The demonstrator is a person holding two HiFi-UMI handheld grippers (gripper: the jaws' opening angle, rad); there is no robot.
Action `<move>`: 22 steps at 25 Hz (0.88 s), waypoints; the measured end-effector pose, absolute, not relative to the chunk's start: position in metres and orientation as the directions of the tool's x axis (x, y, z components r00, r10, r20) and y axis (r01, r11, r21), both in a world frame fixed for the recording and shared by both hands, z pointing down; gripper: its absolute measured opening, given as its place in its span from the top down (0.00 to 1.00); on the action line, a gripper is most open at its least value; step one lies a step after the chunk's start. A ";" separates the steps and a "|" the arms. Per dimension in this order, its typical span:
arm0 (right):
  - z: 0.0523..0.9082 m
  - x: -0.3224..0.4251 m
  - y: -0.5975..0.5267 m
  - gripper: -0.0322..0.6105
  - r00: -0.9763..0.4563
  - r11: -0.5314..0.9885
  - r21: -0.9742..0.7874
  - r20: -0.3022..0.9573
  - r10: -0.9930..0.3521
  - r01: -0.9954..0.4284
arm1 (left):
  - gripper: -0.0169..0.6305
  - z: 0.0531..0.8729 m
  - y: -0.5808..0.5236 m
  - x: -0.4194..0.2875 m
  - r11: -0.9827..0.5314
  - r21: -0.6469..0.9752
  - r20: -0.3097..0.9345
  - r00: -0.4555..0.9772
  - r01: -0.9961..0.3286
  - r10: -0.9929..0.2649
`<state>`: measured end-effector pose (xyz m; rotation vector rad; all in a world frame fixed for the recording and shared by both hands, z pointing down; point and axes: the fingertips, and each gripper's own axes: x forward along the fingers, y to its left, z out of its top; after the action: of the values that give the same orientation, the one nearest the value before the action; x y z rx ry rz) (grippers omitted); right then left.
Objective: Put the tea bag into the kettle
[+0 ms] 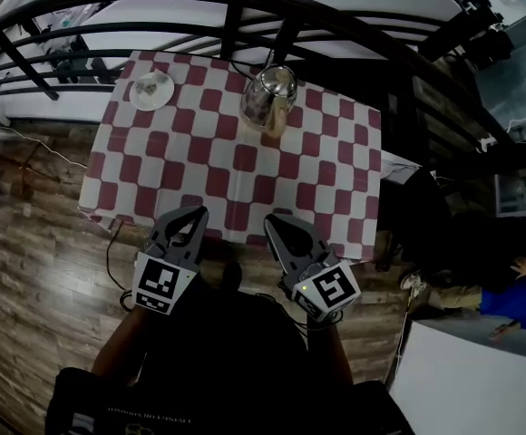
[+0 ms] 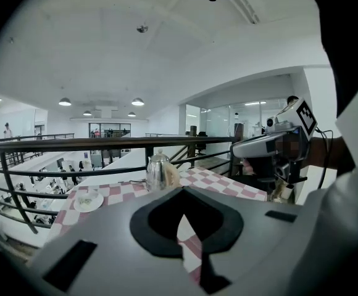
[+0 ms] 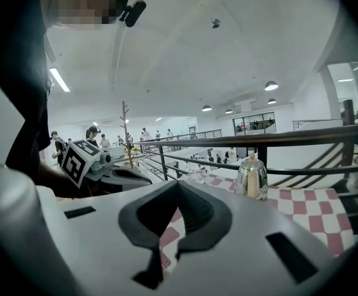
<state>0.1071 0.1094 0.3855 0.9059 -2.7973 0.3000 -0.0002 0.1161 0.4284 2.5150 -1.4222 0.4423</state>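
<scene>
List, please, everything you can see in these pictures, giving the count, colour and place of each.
Table: one, red-and-white checked cloth, in front of the person.
Kettle: one, silver with a tan handle, near the table's far edge.
Saucer: one, white, far left corner of the table.
Tea bag: one, pale, on the saucer; too small to detail.
Railing: one, black, beyond the table.
Floor: wooden, brown, left of the table.
Bystander: one, blue top, right edge of the head view.
Left hand-held gripper: one, grey with a marker cube, at the table's near edge, shut, empty.
Right hand-held gripper: one, grey with a marker cube, beside the left one, shut, empty.
</scene>
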 end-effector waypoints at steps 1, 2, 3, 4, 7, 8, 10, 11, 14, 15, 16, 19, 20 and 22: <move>0.387 0.112 0.116 0.93 -0.802 0.799 -0.135 0.234 -0.549 -0.586 | 0.97 0.429 0.123 0.005 -0.503 0.041 0.363 0.482 -0.863 -0.798; 0.388 0.117 0.123 0.93 -0.809 0.806 -0.134 0.230 -0.541 -0.577 | 0.97 0.431 0.130 0.010 -0.499 0.040 0.363 0.478 -0.866 -0.800; 0.390 0.121 0.129 0.93 -0.815 0.812 -0.132 0.227 -0.533 -0.568 | 0.97 0.432 0.137 0.016 -0.496 0.040 0.365 0.475 -0.868 -0.801; 0.391 0.126 0.135 0.93 -0.819 0.817 -0.130 0.226 -0.527 -0.561 | 0.97 0.434 0.144 0.021 -0.494 0.040 0.367 0.473 -0.869 -0.801; 0.394 0.136 0.148 0.93 -0.826 0.823 -0.134 0.223 -0.517 -0.552 | 0.97 0.436 0.160 0.035 -0.493 0.043 0.374 0.471 -0.869 -0.799; 0.394 0.138 0.151 0.93 -0.827 0.825 -0.134 0.222 -0.516 -0.550 | 0.97 0.436 0.164 0.039 -0.493 0.041 0.376 0.471 -0.869 -0.798; 0.393 0.142 0.156 0.93 -0.829 0.824 -0.139 0.219 -0.515 -0.549 | 0.97 0.436 0.169 0.044 -0.497 0.036 0.380 0.472 -0.867 -0.796; 0.393 0.144 0.158 0.93 -0.828 0.822 -0.145 0.218 -0.516 -0.551 | 0.97 0.436 0.171 0.046 -0.499 0.033 0.383 0.472 -0.866 -0.794; 0.392 0.148 0.162 0.93 -0.827 0.818 -0.159 0.223 -0.516 -0.553 | 0.97 0.435 0.173 0.052 -0.505 0.027 0.387 0.475 -0.863 -0.790; 0.391 0.148 0.163 0.93 -0.828 0.818 -0.161 0.224 -0.515 -0.552 | 0.97 0.434 0.174 0.054 -0.508 0.024 0.387 0.477 -0.861 -0.789; 0.390 0.149 0.164 0.93 -0.828 0.818 -0.163 0.225 -0.513 -0.551 | 0.97 0.434 0.175 0.055 -0.511 0.021 0.387 0.478 -0.859 -0.788; 0.389 0.151 0.165 0.93 -0.830 0.821 -0.157 0.219 -0.513 -0.549 | 0.97 0.433 0.175 0.059 -0.521 0.017 0.391 0.485 -0.853 -0.782; 0.389 0.152 0.165 0.93 -0.830 0.822 -0.154 0.217 -0.514 -0.549 | 0.97 0.433 0.174 0.060 -0.525 0.015 0.392 0.488 -0.851 -0.780; 0.386 0.152 0.165 0.93 -0.828 0.819 -0.157 0.218 -0.516 -0.552 | 0.97 0.433 0.172 0.062 -0.531 0.013 0.392 0.492 -0.848 -0.777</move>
<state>0.1520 0.1645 0.3865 0.8396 -2.8366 0.3206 0.0616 0.1722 0.4328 2.5317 -1.3975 0.5080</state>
